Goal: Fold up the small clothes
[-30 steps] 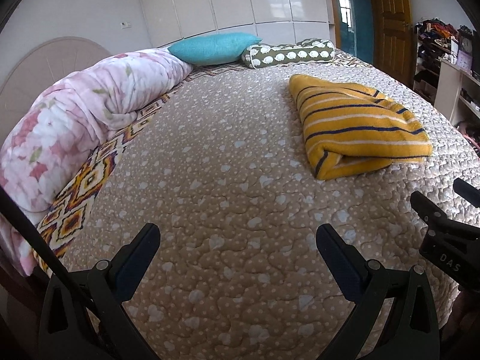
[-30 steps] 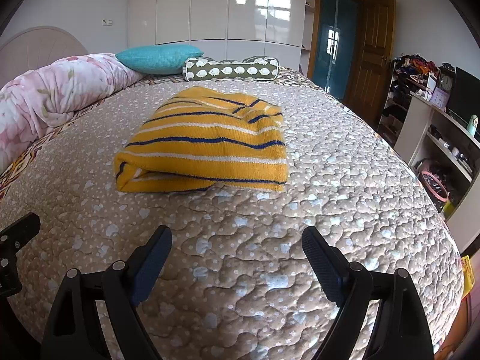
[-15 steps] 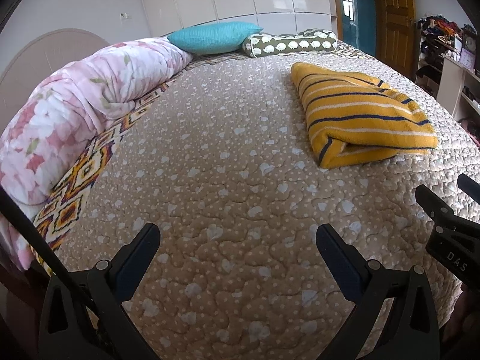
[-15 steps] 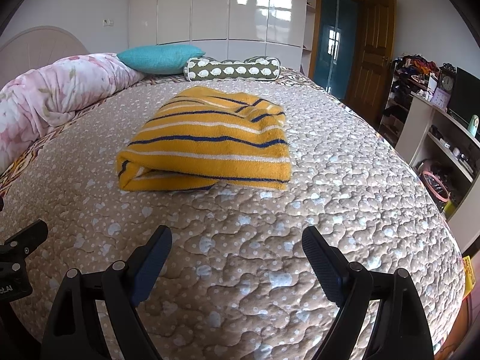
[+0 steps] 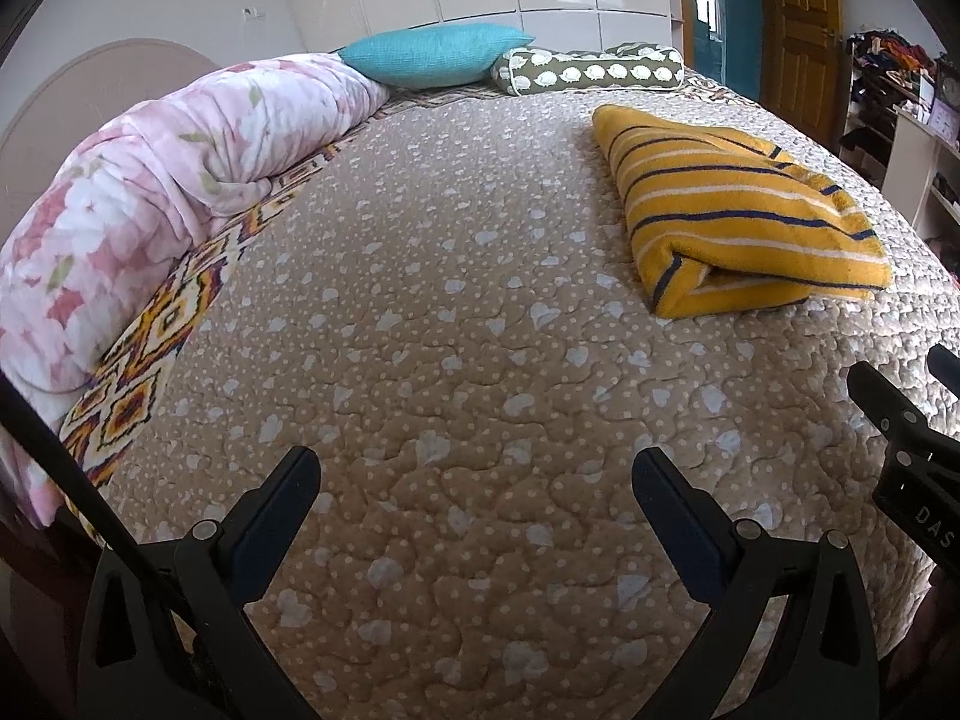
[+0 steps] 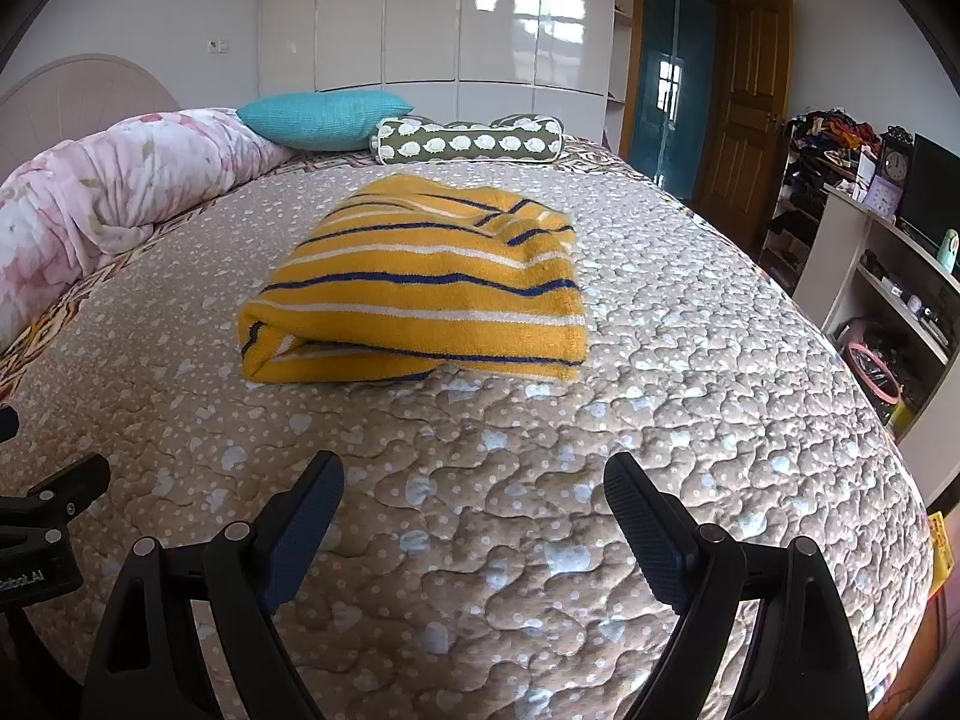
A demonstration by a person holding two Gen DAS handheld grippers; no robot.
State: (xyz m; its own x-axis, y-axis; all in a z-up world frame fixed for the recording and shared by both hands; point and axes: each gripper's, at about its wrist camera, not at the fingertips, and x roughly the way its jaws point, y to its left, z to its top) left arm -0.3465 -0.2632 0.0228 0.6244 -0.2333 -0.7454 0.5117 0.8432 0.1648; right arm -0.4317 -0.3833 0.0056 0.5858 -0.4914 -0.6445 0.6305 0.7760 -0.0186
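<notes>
Bed covered by tan quilt (image 6: pixel 690 372) with pale heart spots. Under it a patterned orange-black-white sheet (image 5: pixel 144 354) shows along the left edge. Rolled pink floral duvet (image 5: pixel 162 180) lies on that edge, running to the far end. Teal pillow (image 6: pixel 321 120) at the far end, touching the duvet's end; olive bolster (image 6: pixel 471 144) with white sheep print just right of it. Rounded pale headboard (image 6: pixel 84 90) at left. Glossy white wardrobe (image 6: pixel 498 30) on back wall; socket (image 6: pixel 215 45) on wall left of it. Wooden door (image 6: pixel 750 138) right, blue glass door (image 6: pixel 672 114) beside it. White shelf unit (image 6: pixel 864 264) at right with clock (image 6: pixel 895 167), dark screen (image 6: pixel 933 192); pink hoop (image 6: pixel 873 369) low in it. Clothes rack (image 6: pixel 828 132) behind, cluttered.
</notes>
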